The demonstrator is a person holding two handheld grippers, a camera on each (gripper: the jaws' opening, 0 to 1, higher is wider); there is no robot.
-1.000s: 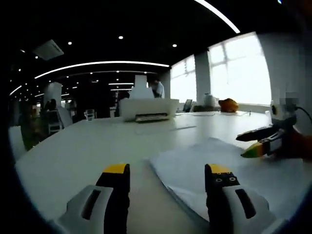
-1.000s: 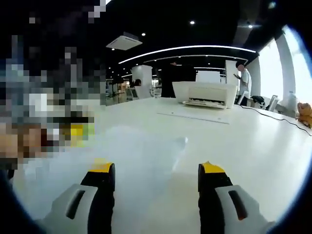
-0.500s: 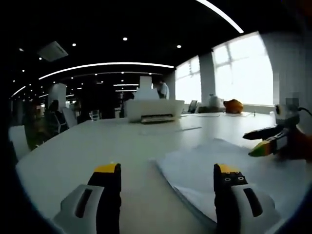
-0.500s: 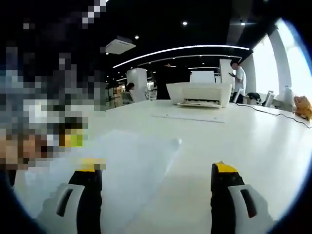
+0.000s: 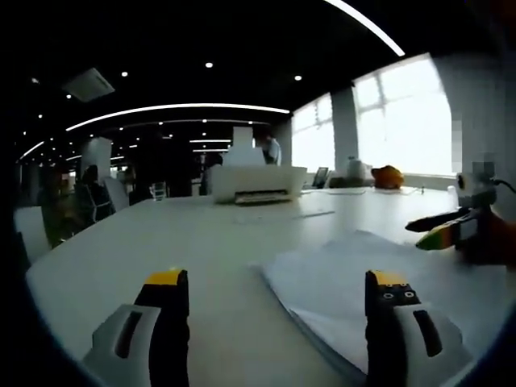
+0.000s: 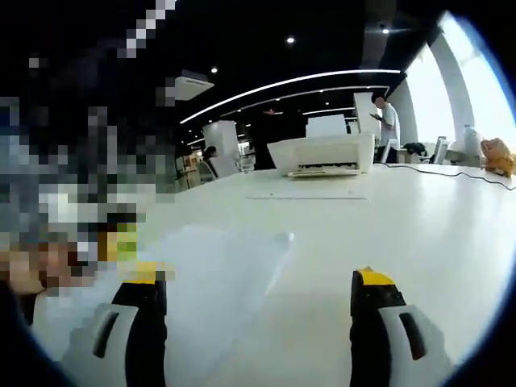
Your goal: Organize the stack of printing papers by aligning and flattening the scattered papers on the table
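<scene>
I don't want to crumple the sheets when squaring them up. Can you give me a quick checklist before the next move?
1. Left gripper open, jaws wide apart: ok.
2. Right gripper open: ok.
3. Both empty, nothing pinched: ok.
4. Paper stack lies between the two grippers, one at each side: ok.
5. Stack aligned and flat: not ok; a lower sheet juts out at the near edge and the far corner looks raised.
6. Table beyond the stack free up to the printer: ok.
</scene>
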